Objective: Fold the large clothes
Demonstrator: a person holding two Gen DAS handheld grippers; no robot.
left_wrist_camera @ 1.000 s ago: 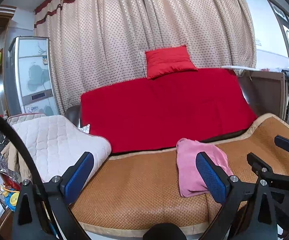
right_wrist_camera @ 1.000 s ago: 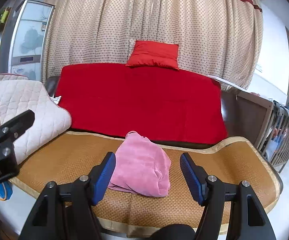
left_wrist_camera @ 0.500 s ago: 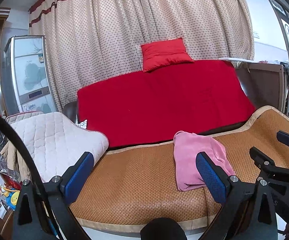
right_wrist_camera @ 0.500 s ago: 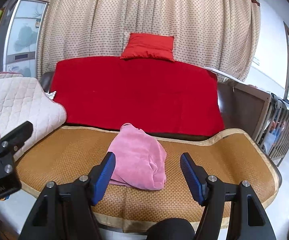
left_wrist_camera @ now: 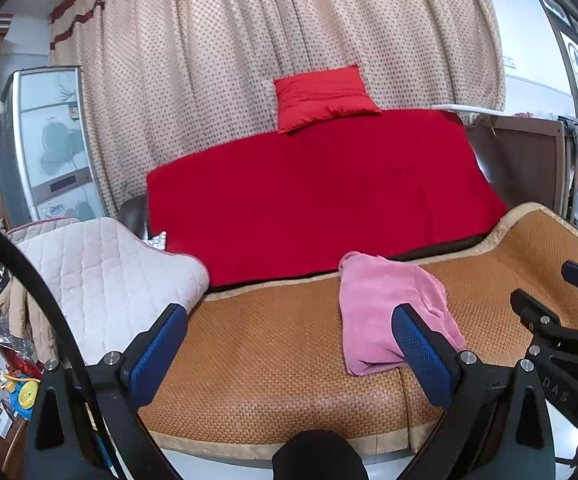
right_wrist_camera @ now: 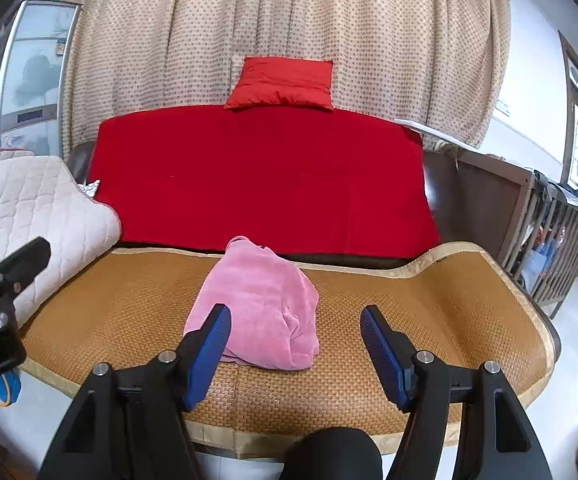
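Garment (right_wrist_camera: 259, 300), pink, is lying bunched on woven mat (right_wrist_camera: 429, 300); right gripper (right_wrist_camera: 295, 344) and left gripper (left_wrist_camera: 289, 348) are hovering at 6 o'clock, jaws apart, empty.

A red-covered sofa (right_wrist_camera: 265, 176) with a woven mat (right_wrist_camera: 429, 304) stands before dotted beige curtains (right_wrist_camera: 289, 20).

Sofa layout
Garment (right_wrist_camera: 261, 300) lies on the seat mat (right_wrist_camera: 429, 312); cushion (right_wrist_camera: 285, 84) tops the backrest behind; quilted pad (right_wrist_camera: 37, 216) at left.
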